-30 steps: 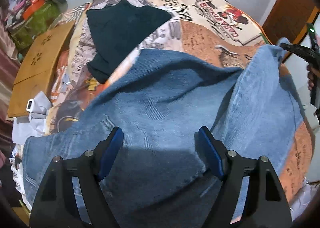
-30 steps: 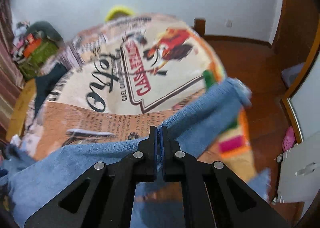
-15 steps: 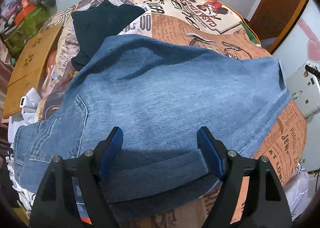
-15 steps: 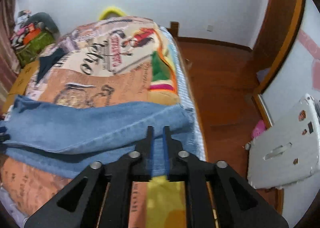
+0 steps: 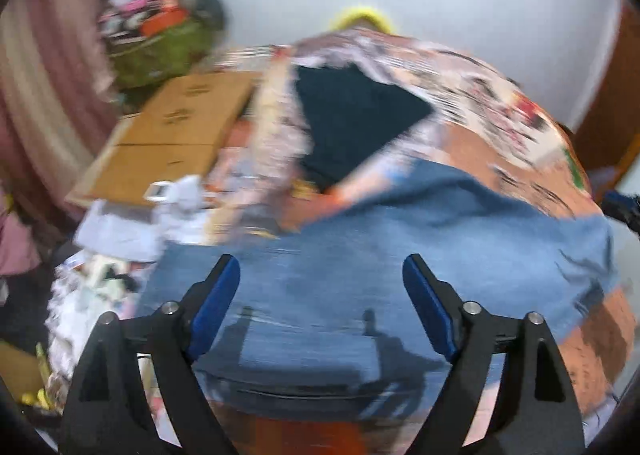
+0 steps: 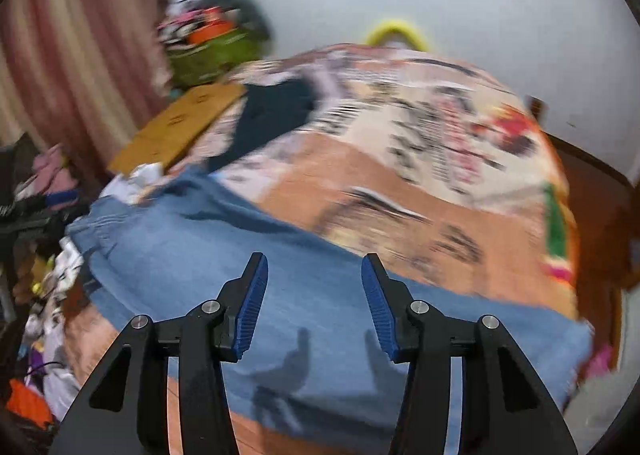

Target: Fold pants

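The blue denim pants (image 5: 400, 247) lie folded across the near part of the bed, also in the right wrist view (image 6: 240, 263). My left gripper (image 5: 320, 295) is open and empty, hovering above the pants near their waistband. My right gripper (image 6: 314, 295) is open and empty, hovering above the pants' other end. Both views are motion-blurred. The left gripper shows at the left edge of the right wrist view (image 6: 36, 211).
The bed has a printed orange and cream cover (image 6: 420, 159). A dark folded garment (image 5: 356, 115) lies farther back on it. A wooden board (image 5: 172, 135), white cloth (image 5: 132, 215) and clutter sit at the left. A green bag (image 5: 160, 47) stands by the curtain.
My right gripper has opened and let go of the pants, which now lie folded on the bed. Both grippers have pulled back and tilted up toward the room.
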Action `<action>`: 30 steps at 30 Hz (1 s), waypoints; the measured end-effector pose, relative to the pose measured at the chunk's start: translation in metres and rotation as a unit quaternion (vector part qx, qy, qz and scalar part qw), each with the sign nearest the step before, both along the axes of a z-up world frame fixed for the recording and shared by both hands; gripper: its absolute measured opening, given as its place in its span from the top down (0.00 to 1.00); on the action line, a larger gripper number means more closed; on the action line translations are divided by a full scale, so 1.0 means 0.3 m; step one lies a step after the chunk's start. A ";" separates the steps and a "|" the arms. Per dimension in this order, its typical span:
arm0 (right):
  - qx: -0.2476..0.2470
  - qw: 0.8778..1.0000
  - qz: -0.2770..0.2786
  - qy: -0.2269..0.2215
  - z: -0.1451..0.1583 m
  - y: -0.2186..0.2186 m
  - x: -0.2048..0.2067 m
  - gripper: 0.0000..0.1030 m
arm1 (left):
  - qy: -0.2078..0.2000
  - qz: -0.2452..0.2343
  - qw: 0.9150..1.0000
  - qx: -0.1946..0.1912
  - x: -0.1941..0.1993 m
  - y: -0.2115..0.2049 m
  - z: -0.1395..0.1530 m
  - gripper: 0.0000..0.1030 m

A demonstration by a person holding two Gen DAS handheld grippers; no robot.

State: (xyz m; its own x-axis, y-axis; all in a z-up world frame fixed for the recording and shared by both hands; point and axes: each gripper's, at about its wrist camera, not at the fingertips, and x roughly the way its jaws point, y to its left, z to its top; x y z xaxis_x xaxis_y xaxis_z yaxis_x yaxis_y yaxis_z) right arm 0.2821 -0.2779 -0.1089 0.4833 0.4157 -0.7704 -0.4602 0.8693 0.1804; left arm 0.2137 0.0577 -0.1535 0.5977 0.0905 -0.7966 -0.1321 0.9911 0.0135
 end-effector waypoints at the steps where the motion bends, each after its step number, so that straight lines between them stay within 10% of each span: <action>1: 0.002 1.000 0.013 0.001 -0.004 0.047 0.007 0.56 | 0.003 0.020 1.000 0.001 0.001 0.067 -0.003 0.17; 14: -0.008 0.992 0.118 0.043 -0.102 0.506 0.162 0.56 | 0.124 0.113 0.985 -0.041 0.152 0.569 -0.313 0.17; 22: 0.002 0.986 0.135 0.099 -0.207 0.628 0.269 0.58 | 0.161 0.044 0.967 -0.194 0.182 0.553 -0.450 0.76; 25: 0.014 0.985 0.126 0.121 -0.238 0.646 0.300 0.94 | 0.144 0.038 0.974 -0.173 0.175 0.524 -0.421 0.97; 30: 0.003 0.989 0.122 0.084 -0.217 0.640 0.302 0.98 | 0.094 0.066 0.989 -0.093 0.143 0.536 -0.321 0.97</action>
